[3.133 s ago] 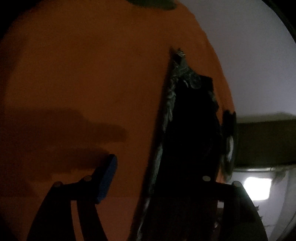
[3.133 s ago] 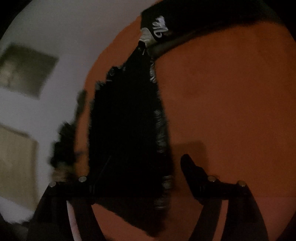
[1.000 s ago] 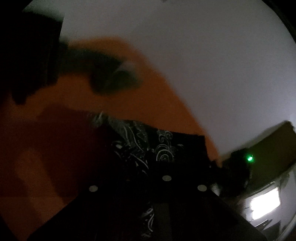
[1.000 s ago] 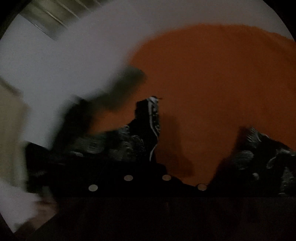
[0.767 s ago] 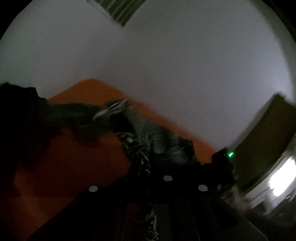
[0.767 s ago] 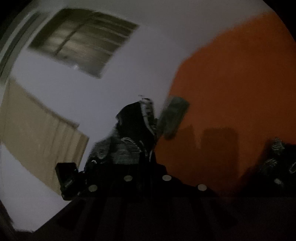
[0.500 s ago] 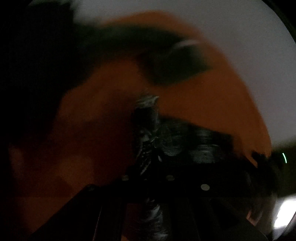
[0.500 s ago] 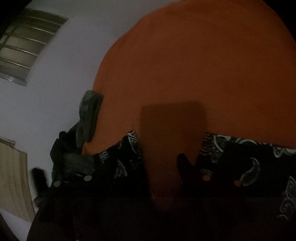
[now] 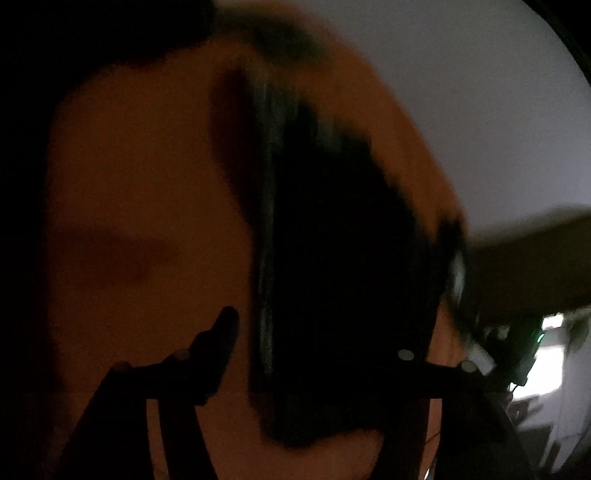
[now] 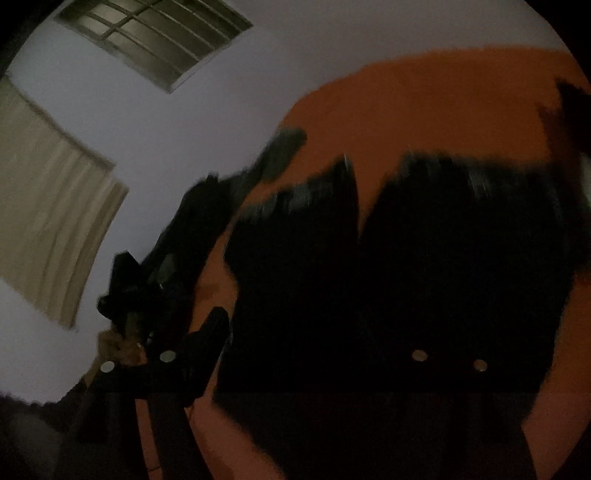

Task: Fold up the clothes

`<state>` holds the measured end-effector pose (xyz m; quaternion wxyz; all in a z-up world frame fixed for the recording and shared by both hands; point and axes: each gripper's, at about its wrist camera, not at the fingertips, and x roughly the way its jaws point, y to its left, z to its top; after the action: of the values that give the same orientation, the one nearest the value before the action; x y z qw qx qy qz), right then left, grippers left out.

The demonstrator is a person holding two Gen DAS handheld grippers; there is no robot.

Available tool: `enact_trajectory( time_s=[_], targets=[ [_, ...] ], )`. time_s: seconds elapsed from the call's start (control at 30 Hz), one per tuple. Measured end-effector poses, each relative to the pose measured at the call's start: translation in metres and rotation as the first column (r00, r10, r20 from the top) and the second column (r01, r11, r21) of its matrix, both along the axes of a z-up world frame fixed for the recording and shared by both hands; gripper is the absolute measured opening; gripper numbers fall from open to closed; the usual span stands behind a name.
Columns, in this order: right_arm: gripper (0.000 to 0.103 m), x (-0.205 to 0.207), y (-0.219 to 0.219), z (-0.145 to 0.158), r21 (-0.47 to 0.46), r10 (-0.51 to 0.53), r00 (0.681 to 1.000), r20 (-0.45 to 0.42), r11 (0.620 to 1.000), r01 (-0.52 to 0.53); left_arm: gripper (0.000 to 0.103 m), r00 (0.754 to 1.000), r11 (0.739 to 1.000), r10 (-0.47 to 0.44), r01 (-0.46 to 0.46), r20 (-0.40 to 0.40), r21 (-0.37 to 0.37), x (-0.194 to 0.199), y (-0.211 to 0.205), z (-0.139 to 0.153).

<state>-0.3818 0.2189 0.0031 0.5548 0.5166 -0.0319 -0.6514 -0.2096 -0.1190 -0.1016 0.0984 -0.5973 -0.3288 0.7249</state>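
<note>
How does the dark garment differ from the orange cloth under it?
The black patterned garment is dark with faint pale print; the orange cloth surface is plain and bright. The garment is bunched and covers only part; the cloth lies flat and spreads wider. Both are fabric.

Both views are being rendered dim and motion-blurred; the black garment is being smeared, edges are being darkened by fisheye vignetting.

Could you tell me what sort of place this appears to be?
Probably a dim room in a home: a barred window and beige curtain on a pale wall, with dark clothing lying on an orange cloth-covered surface.
</note>
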Motion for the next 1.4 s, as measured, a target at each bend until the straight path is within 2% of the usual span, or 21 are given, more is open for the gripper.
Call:
enact_trajectory(
  time_s=[0.13,0.23,0.3,0.37,0.4,0.43,0.5,0.63,0.7,0.8,0.9,0.97,1.07,1.1,1.2,1.23,1.27,1.3,1.33,1.37,1.4],
  targets=[
    [0.072,0.054,0.085,-0.036,0.096,-0.152,0.985,-0.086,0.982,0.16,0.063,0.996,0.992,0.02,-0.031,0.092,0.122,0.034,0.03,-0.049],
    [0.072,0.089,0.129,-0.062,0.172,-0.219,0.964,-0.152,0.954,0.244,0.064,0.994,0.976,0.022,-0.044,0.103,0.215,0.037,0.046,-0.061],
    [0.072,0.106,0.147,-0.078,0.188,-0.255,0.958,-0.131,0.943,0.276,0.069,0.994,0.951,0.021,-0.054,0.109,0.305,0.032,0.057,-0.066],
    [0.072,0.119,0.155,-0.092,0.182,-0.29,0.956,-0.05,0.938,0.294,0.066,0.995,0.938,0.058,-0.083,0.084,0.335,0.031,0.067,-0.067],
    [0.072,0.125,0.158,-0.098,0.18,-0.31,0.951,-0.008,0.935,0.306,0.025,0.996,0.947,0.063,-0.08,0.065,0.312,0.032,0.072,-0.064],
    [0.072,0.13,0.156,-0.101,0.177,-0.318,0.948,0.014,0.934,0.311,0.008,0.997,0.957,0.061,-0.072,0.047,0.281,0.033,0.078,-0.06],
    [0.072,0.133,0.159,-0.102,0.162,-0.333,0.941,0.056,0.933,0.321,0.009,0.998,0.974,0.068,-0.067,0.003,0.218,0.038,0.083,-0.043],
    [0.072,0.132,0.174,-0.091,0.122,-0.379,0.922,0.08,0.922,0.368,0.009,0.988,0.991,0.095,-0.082,-0.124,0.105,0.091,0.081,0.015],
    [0.072,0.13,0.179,-0.091,0.118,-0.389,0.918,0.08,0.918,0.378,0.01,0.99,0.994,0.093,-0.085,-0.107,0.074,0.113,0.081,0.008],
    [0.072,0.142,0.169,-0.096,0.181,-0.321,0.945,-0.056,0.928,0.326,0.016,0.994,0.993,0.105,-0.103,-0.027,0.054,0.123,0.082,-0.02],
    [0.072,0.166,0.145,-0.1,0.254,-0.192,0.949,-0.251,0.933,0.256,0.023,0.984,0.977,0.173,-0.177,0.045,0.116,0.116,0.078,-0.039],
    [0.072,0.182,0.13,-0.102,0.308,-0.094,0.925,-0.369,0.926,0.217,0.027,0.981,0.975,0.185,-0.19,0.052,0.117,0.104,0.073,-0.035],
    [0.072,0.206,0.106,-0.105,0.395,0.066,0.851,-0.521,0.902,0.172,0.037,0.984,0.979,0.176,-0.179,0.037,0.095,0.091,0.075,-0.029],
    [0.072,0.209,0.1,-0.108,0.404,0.081,0.842,-0.533,0.899,0.169,0.044,0.984,0.978,0.175,-0.179,0.04,0.105,0.088,0.076,-0.033],
    [0.071,0.203,0.084,-0.119,0.414,0.027,0.859,-0.511,0.884,0.218,0.046,0.98,0.969,0.197,-0.199,0.028,0.144,0.092,0.072,-0.04],
    [0.053,0.198,0.082,-0.115,0.386,-0.012,0.865,-0.502,0.892,0.236,0.045,0.978,0.965,0.21,-0.21,0.017,0.155,0.097,0.068,-0.039],
    [0.012,0.193,0.082,-0.111,0.352,-0.055,0.868,-0.493,0.9,0.257,0.032,0.973,0.961,0.229,-0.226,-0.004,0.16,0.1,0.066,-0.036],
    [0.005,0.188,0.081,-0.106,0.318,-0.097,0.871,-0.482,0.907,0.277,0.014,0.971,0.96,0.239,-0.233,-0.022,0.154,0.102,0.065,-0.03],
    [0.005,0.187,0.091,-0.091,0.24,-0.163,0.858,-0.487,0.919,0.311,0.014,0.975,0.964,0.217,-0.206,-0.051,0.168,0.101,0.069,-0.019],
    [0.005,0.193,0.106,-0.068,0.141,-0.226,0.823,-0.522,0.928,0.344,0.014,0.979,0.97,0.186,-0.169,-0.088,0.176,0.098,0.075,-0.007],
    [0.005,0.201,0.116,-0.055,0.108,-0.231,0.794,-0.563,0.931,0.348,0.014,0.98,0.978,0.153,-0.131,-0.129,0.163,0.097,0.08,0.005]
  ],
)
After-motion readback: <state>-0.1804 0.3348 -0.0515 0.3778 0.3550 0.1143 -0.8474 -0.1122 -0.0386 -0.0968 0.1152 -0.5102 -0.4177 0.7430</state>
